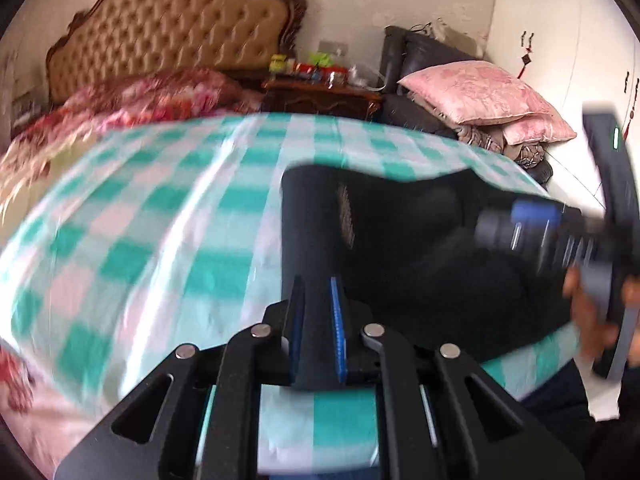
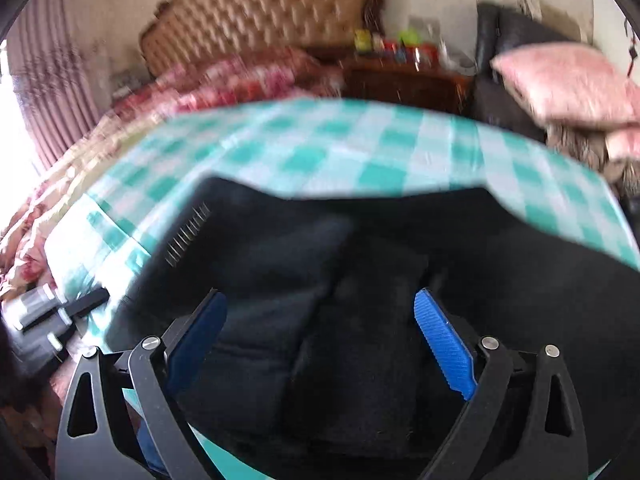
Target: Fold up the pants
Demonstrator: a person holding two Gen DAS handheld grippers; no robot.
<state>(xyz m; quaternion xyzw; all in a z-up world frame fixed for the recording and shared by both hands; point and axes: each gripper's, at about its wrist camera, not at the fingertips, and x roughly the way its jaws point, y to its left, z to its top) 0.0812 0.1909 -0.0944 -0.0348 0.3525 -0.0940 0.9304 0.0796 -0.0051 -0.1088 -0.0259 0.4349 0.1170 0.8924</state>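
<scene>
Your left hand-held gripper (image 1: 316, 328) is pinched tight on the near edge of the black pants (image 1: 400, 232), while your right hand-held gripper (image 2: 320, 336) hovers wide open over the bunched middle, gripping nothing. The pants lie across the checked bed sheet (image 1: 160, 208); hold that edge taut and smooth the lumps flat before creasing.

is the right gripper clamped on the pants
No, the right gripper has its jaws spread wide over the black pants, gripping nothing.
</scene>
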